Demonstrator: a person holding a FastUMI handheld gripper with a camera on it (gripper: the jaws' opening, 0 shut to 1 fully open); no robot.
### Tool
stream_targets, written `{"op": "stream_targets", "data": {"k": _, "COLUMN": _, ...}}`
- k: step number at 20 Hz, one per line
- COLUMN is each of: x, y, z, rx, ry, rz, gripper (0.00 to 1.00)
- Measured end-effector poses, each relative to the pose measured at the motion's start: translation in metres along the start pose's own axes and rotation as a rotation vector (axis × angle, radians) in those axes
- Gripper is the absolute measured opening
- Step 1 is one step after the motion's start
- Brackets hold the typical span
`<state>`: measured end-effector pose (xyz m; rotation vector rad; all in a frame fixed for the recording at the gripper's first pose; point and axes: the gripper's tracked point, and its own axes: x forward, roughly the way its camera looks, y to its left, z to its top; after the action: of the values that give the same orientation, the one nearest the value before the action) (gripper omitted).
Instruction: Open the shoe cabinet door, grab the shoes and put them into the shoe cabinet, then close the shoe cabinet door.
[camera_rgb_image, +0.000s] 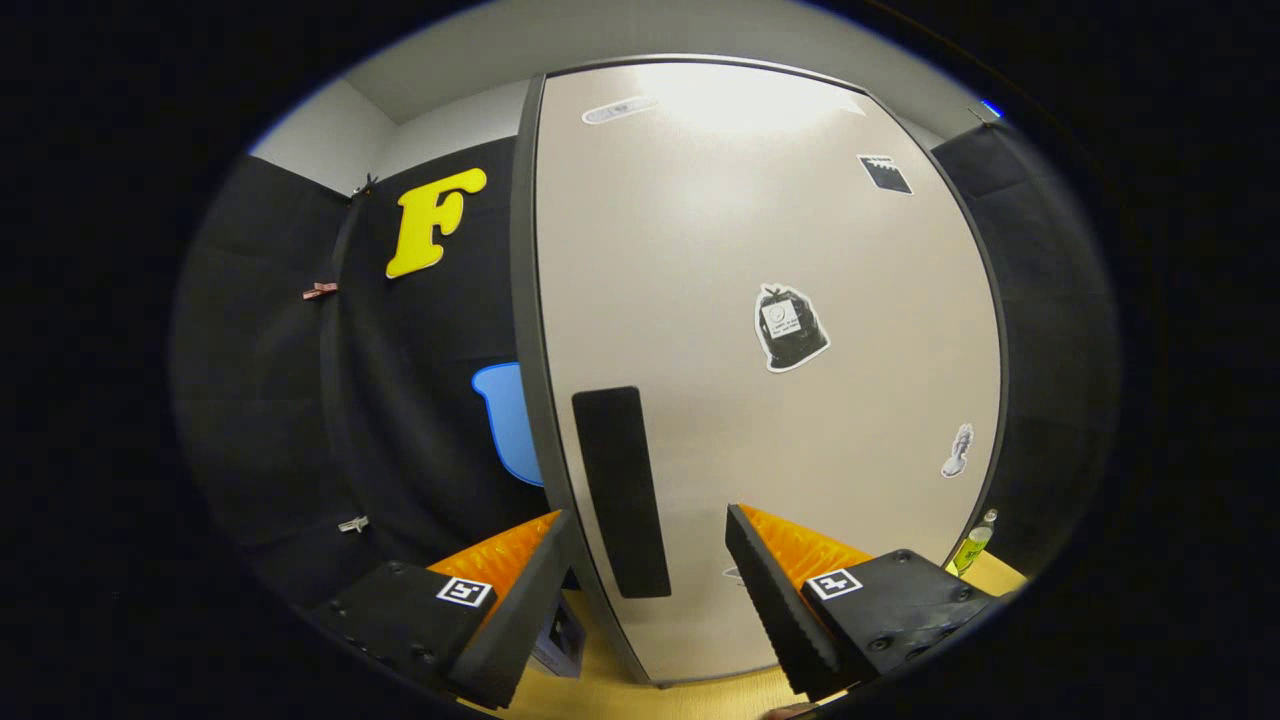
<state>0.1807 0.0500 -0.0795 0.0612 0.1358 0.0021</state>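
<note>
In the gripper view, my black-and-orange two-finger gripper (650, 600) was spread wide and held nothing, with the tall beige shoe cabinet door (800, 400) shut just ahead and its black vertical bar handle (620, 490) between the fingers, nearer the left one. To open it well I judged I should centre the handle between the fingers, close firmly on it, then pull along the door's swing. The door's hinge side was probably the right edge, though the fisheye bend made that hard to tell.
</note>
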Motion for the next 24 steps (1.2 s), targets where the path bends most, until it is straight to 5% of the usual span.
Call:
{"op": "stream_targets", "data": {"k": 2, "x": 0.010, "y": -0.003, "z": -0.006, "rx": -0.005, "ry": 0.013, "rz": -0.011, "gripper": 0.88}}
{"op": "stream_targets", "data": {"k": 6, "x": 0.017, "y": -0.004, "z": -0.011, "rx": -0.022, "ry": 0.018, "rz": -0.036, "gripper": 0.86}}
{"op": "stream_targets", "data": {"k": 10, "x": 0.015, "y": 0.008, "z": -0.010, "rx": -0.028, "ry": 0.013, "rz": -0.011, "gripper": 0.61}}
{"op": "stream_targets", "data": {"k": 12, "x": 0.013, "y": 0.006, "z": -0.010, "rx": -0.059, "ry": 0.012, "rz": -0.040, "gripper": 0.37}}
{"op": "stream_targets", "data": {"k": 24, "x": 0.010, "y": 0.005, "z": -0.013, "rx": -0.079, "ry": 0.015, "rz": -0.057, "gripper": 0.32}}
